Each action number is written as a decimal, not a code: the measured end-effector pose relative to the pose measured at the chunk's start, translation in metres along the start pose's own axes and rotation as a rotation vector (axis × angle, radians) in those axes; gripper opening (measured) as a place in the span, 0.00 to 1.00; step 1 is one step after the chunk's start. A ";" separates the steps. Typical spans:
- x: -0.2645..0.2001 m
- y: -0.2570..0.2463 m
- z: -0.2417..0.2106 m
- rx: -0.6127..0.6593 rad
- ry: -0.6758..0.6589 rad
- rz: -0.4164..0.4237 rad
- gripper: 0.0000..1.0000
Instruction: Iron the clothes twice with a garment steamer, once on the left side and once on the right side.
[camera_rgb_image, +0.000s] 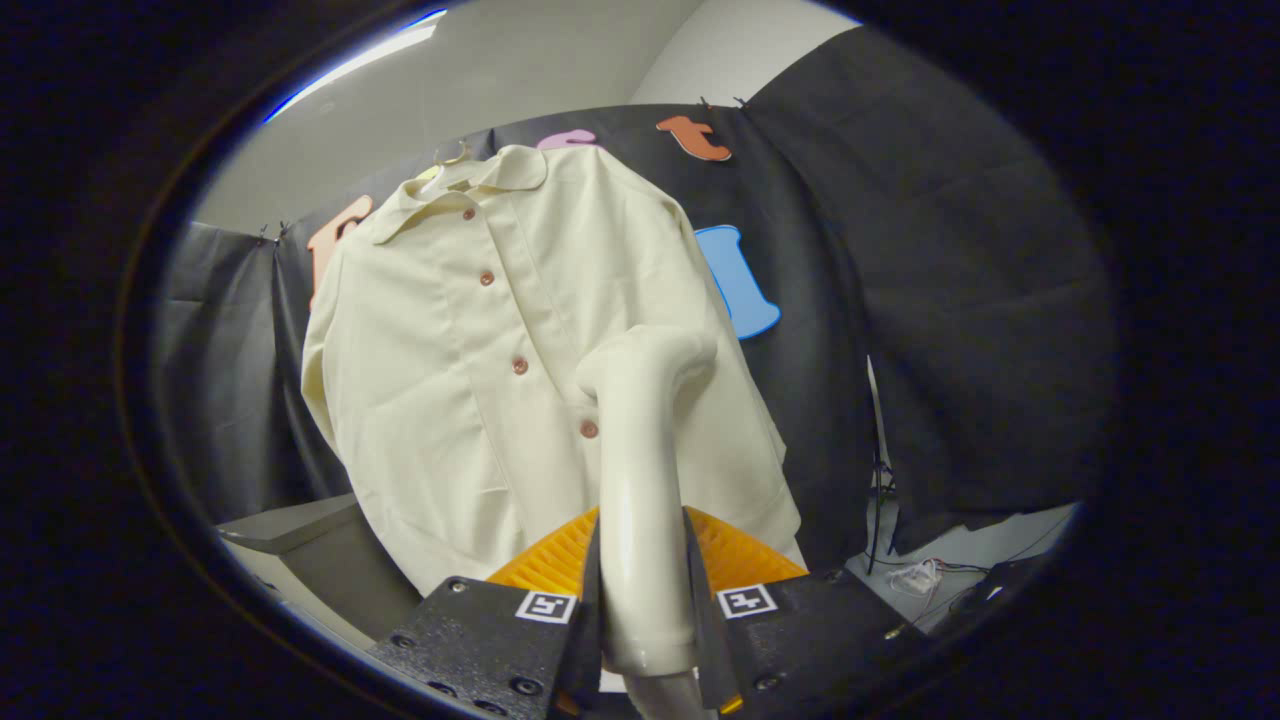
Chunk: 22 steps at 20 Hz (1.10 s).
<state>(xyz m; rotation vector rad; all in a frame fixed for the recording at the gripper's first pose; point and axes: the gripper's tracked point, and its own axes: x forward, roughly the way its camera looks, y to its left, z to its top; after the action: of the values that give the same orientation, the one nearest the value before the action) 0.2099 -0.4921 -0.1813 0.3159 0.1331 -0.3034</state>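
Between the tongs (645, 590) — smooth curved steamer (640, 470), pressed against buttoned cream shirt (450, 340)

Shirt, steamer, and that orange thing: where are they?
shirt (450, 380), gripper view, on its front panel beside the buttons.
steamer (640, 480), gripper view, on its handle, gripped between the fingers.
orange thing (735, 555), gripper view, on its ribbed top, under the shirt's hem.
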 end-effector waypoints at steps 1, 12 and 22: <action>0.000 -0.002 -0.006 0.000 0.008 -0.004 0.37; -0.022 -0.030 -0.068 0.040 0.110 -0.055 0.37; -0.067 -0.039 -0.093 0.087 0.140 -0.116 0.37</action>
<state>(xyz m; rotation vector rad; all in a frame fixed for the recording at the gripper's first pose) 0.1270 -0.4789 -0.2682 0.4170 0.2768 -0.4029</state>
